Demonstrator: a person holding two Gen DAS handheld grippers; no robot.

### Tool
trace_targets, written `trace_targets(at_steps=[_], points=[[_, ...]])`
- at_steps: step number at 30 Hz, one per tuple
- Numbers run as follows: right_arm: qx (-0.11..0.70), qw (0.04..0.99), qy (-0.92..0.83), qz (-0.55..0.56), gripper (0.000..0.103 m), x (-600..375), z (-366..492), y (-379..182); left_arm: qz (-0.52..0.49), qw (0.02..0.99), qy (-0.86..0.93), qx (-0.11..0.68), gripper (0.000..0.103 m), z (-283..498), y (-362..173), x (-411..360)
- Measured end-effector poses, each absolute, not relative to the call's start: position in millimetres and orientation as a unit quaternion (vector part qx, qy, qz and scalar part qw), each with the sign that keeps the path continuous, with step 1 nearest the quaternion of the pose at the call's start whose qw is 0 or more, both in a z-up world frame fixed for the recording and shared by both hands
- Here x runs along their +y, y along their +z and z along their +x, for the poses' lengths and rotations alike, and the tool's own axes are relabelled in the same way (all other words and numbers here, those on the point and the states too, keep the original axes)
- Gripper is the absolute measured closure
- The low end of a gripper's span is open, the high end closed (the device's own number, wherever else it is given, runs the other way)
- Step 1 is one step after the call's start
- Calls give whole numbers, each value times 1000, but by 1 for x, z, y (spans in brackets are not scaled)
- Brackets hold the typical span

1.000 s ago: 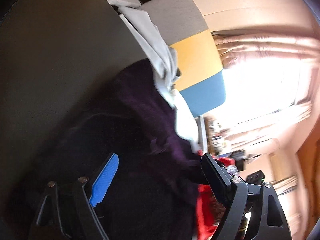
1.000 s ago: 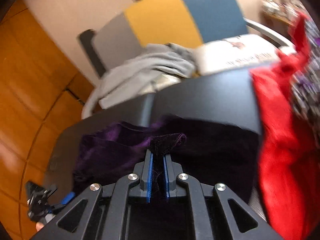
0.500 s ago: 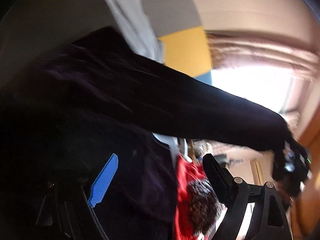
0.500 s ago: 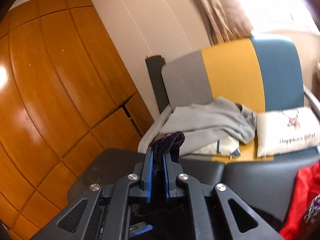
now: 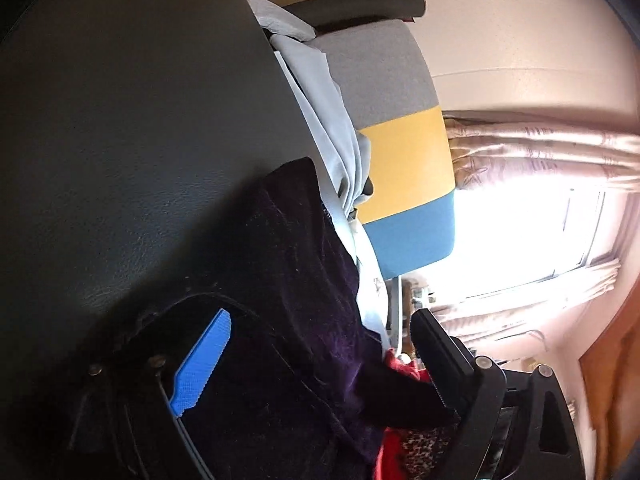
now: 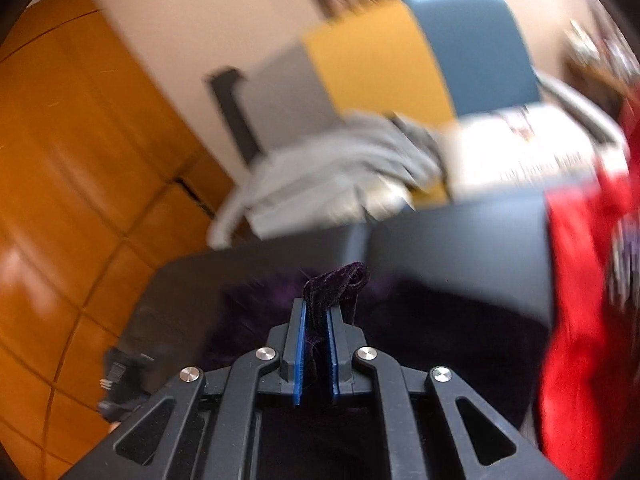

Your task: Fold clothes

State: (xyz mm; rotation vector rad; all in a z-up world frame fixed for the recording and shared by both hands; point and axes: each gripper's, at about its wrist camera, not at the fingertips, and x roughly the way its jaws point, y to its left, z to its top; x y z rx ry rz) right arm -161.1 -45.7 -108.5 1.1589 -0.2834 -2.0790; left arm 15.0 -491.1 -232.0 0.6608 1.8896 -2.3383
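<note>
Between the right tool's (image 6: 316,322) pressed blue pads, one fold of dark purple velvet garment (image 6: 336,284) stays pinched, lowered back onto the black counter (image 6: 460,240) since half a second ago. Left tool (image 5: 320,344) has just been opening, garment under it, unpinched. One red garment (image 6: 580,280) right.

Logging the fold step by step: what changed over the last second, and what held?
The dark purple garment was lifted clear of the black table half a second ago and now lies back on it. The left gripper has just been opening its jaws over that cloth. The right gripper stayed clamped on the same bunched edge.
</note>
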Motion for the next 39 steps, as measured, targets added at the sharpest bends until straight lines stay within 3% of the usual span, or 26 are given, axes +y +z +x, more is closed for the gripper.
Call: trace_targets(at_steps=[5, 7, 10, 11, 18, 21, 22, 23, 29, 34, 37, 39], points=[[-145, 314, -792, 502, 94, -8, -167, -176, 223, 43, -755, 616, 10, 2, -233, -489], [-154, 309, -791, 505, 94, 1, -167, -184, 242, 57, -754, 608, 16, -4, -228, -496], [-167, 318, -797, 486, 94, 12, -161, -172, 281, 82, -760, 580, 71, -17, -226, -493], [-174, 321, -797, 480, 94, 17, -157, -168, 295, 95, -761, 570, 73, -17, -224, -490], [-186, 281, -794, 506, 92, 46, -149, -187, 302, 96, -802, 507, 72, 4, -206, -482], [-183, 257, -798, 514, 91, 53, -152, -201, 291, 81, -835, 461, 49, -5, -184, -474], [-189, 253, -799, 512, 92, 56, -151, -202, 286, 73, -846, 444, 35, -12, -176, -471], [-176, 248, -810, 502, 91, 55, -148, -197, 283, 66, -856, 428, 31, -18, -169, -468], [-70, 314, -837, 444, 85, 7, -129, -157, 346, 84, -875, 328, 30, -65, -177, -459], [43, 318, -820, 474, 84, -43, -132, -189, 401, 113, -868, 269, 32, -47, -219, -445], [38, 338, -823, 456, 84, -46, -143, -199, 419, 130, -882, 175, 32, -28, -223, -417], [34, 353, -821, 449, 86, -46, -152, -201, 419, 136, -881, 171, 32, -14, -224, -410]])
